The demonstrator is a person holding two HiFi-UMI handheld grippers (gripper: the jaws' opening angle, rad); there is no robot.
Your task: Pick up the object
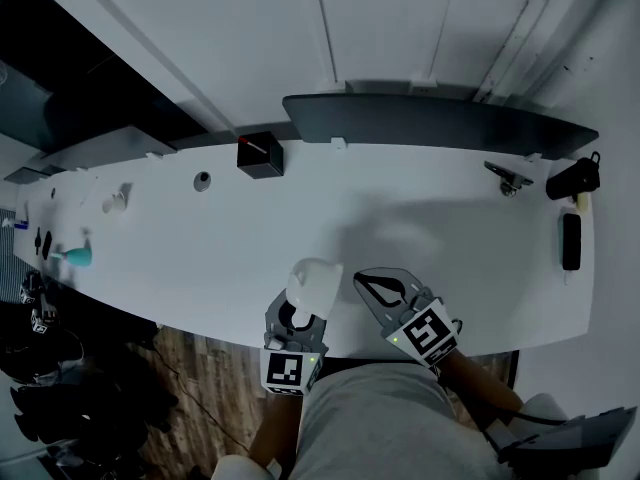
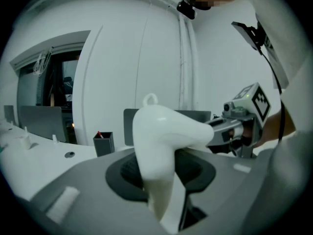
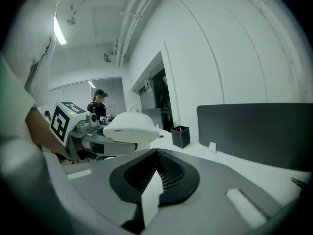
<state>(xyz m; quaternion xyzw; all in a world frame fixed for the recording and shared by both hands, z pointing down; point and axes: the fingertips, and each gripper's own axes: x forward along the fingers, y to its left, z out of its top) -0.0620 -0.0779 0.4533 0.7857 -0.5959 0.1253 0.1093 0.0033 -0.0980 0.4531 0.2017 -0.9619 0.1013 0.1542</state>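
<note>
The object is a white, smooth, bent-necked piece [image 1: 312, 283] with a small loop on top. My left gripper [image 1: 298, 313] is shut on it and holds it just above the near edge of the white table [image 1: 400, 218]. In the left gripper view the white piece [image 2: 156, 136] fills the gap between the jaws. My right gripper [image 1: 372, 284] hovers close to its right, shut with nothing in it. The right gripper view shows those jaws [image 3: 155, 173] closed together and the held white piece [image 3: 129, 125] off to the left.
A black pen holder [image 1: 260, 155] and a long dark panel [image 1: 440, 123] stand at the back of the table. Black items [image 1: 571, 240] lie at the right end. Small white bits [image 1: 115, 203] and a teal thing [image 1: 78, 256] sit at the left end.
</note>
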